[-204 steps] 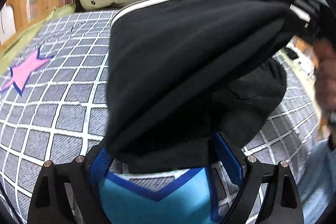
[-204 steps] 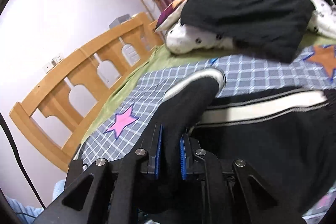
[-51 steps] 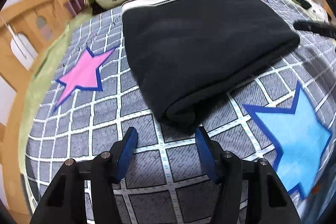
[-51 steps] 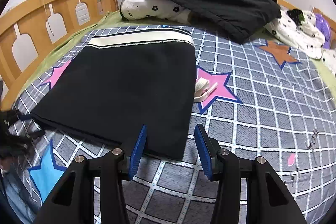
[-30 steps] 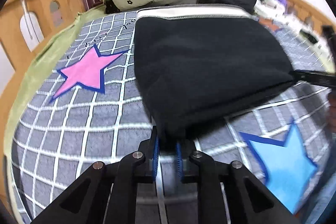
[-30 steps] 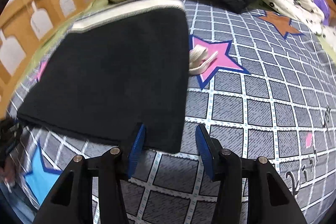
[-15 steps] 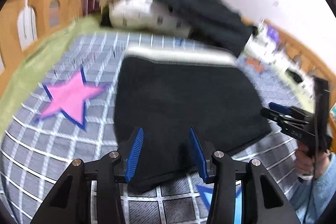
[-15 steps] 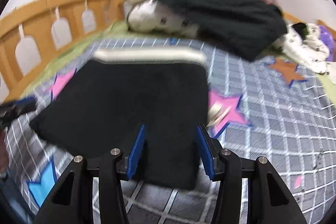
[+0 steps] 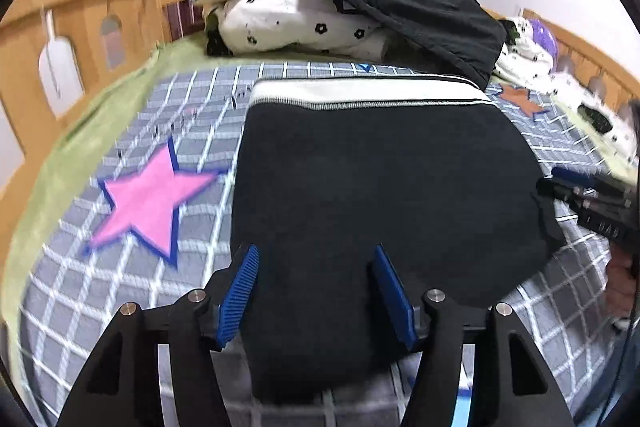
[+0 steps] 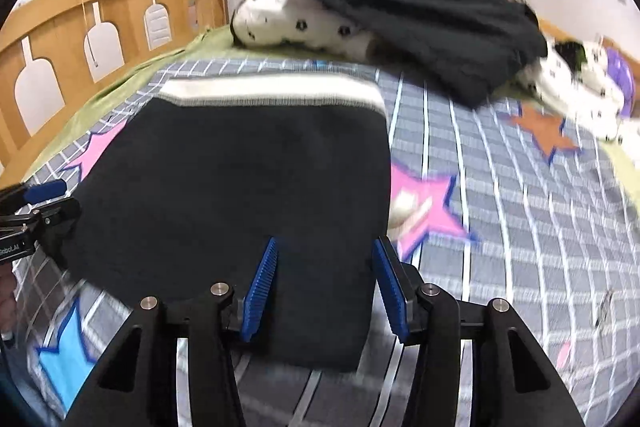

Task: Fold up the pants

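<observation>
The black pants lie folded into a flat block on the checked bedspread, white waistband stripe at the far end. My left gripper hovers over the near left corner of the pants; its jaws are opening and nothing is pressed between the blue pads. My right gripper hangs over the near right corner, open, holding nothing. Each gripper shows at the edge of the other's view, the right gripper and the left gripper.
A heap of pillows and a black garment lies at the head of the bed. A wooden rail runs along the left side. More clothes sit at the far right. A cream drawstring end lies beside the pants.
The left gripper let go of the pants' near corner, opened and drew back upward. The right gripper stayed open and lifted slightly. The pants lie still.
</observation>
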### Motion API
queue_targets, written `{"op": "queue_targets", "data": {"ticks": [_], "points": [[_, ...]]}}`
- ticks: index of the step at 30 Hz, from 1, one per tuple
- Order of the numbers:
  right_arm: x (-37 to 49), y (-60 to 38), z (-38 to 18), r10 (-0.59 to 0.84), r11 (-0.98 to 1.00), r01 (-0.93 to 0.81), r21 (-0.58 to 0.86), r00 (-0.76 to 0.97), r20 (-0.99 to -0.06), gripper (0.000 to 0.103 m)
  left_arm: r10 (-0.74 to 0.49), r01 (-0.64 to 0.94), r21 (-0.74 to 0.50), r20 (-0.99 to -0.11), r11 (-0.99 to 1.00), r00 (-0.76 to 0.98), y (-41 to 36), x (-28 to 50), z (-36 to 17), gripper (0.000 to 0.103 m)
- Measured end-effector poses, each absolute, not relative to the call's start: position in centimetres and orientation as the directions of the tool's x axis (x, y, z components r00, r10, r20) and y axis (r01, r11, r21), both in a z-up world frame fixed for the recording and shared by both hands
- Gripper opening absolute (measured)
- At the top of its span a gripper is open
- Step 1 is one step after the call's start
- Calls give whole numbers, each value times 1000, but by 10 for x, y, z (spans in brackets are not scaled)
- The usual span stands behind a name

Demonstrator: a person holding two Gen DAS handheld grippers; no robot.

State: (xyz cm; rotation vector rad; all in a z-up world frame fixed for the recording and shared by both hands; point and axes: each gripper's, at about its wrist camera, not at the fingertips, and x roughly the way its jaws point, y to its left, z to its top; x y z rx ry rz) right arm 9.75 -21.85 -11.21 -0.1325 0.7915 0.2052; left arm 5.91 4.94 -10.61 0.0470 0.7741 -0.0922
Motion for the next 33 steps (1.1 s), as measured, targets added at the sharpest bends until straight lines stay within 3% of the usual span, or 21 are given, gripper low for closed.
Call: {"op": "queue_targets", "data": {"ticks": [11,17,19,20,21,22,24,25,27,30,33], "points": [[193,-220,-94,112,971,-227,-69,695,-710,50,-116,139,-19,-674,990,730,77,158,-88,58],[231,-246,-126,282,959,-191,208,603,-746,63,-228,85,-224,-755,971,615,120,206,-132,59],[240,-247,-131,335,942,-214,259,567,-752,65,-297,114,-288,-741,951,602,125,212,-141,59],[243,-246,-132,356,934,-224,277,557,-750,65,-321,127,-309,-732,943,601,125,214,-142,54],[247,-244,-133,372,928,-231,292,549,-748,65,-344,144,-325,-726,935,596,124,216,-143,40],[249,-243,-135,379,925,-231,301,546,-747,65,-352,157,-325,-720,933,598,121,217,-141,37],[249,-244,-136,380,925,-231,301,562,-735,60,-318,183,-262,-718,948,619,111,215,-135,33],[246,-246,-133,379,925,-241,293,579,-722,46,-310,191,-244,-714,951,628,108,214,-132,32],[236,-260,-120,402,916,-262,305,612,-682,27,-322,201,-253,-697,946,640,102,213,-124,31],[232,-279,-117,443,895,-254,366,594,-671,23,-304,245,-186,-692,952,654,87,217,-117,32],[233,-272,-134,381,924,-212,318,578,-721,22,-249,225,-133,-726,965,641,80,223,-127,34]]}}
